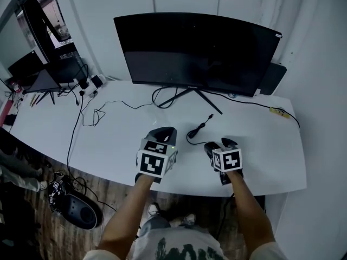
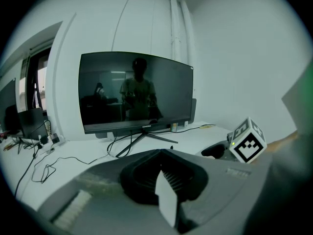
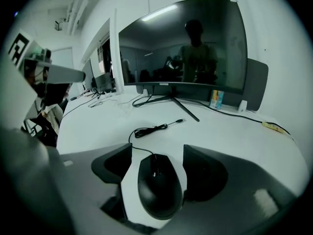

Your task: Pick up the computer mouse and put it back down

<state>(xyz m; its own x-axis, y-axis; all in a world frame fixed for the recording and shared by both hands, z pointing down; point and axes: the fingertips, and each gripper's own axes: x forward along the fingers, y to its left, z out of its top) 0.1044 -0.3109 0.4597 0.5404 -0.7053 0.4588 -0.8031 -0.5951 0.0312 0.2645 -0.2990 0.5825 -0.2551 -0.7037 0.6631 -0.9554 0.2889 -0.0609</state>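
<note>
The black wired computer mouse (image 3: 159,182) lies on the white desk (image 3: 98,126) between the two jaws of my right gripper (image 3: 156,148). A strip of white desk shows between the mouse and the left jaw; the right jaw stands close beside it. This gripper is open. The mouse cable (image 3: 156,128) runs in loose loops away from it toward the monitor. In the head view the right gripper (image 1: 220,143) is near the desk's front edge and mostly hides the mouse. My left gripper (image 1: 164,132) hovers beside it, its jaw tips (image 2: 160,152) together on nothing.
A wide curved monitor (image 1: 195,47) on a V-shaped stand (image 1: 190,96) fills the back of the desk (image 1: 124,140). Thin cables (image 1: 97,112) trail over the desk's left half. A dark speaker-like box (image 1: 274,77) stands at the back right. A second desk with screens (image 1: 43,75) is at the far left.
</note>
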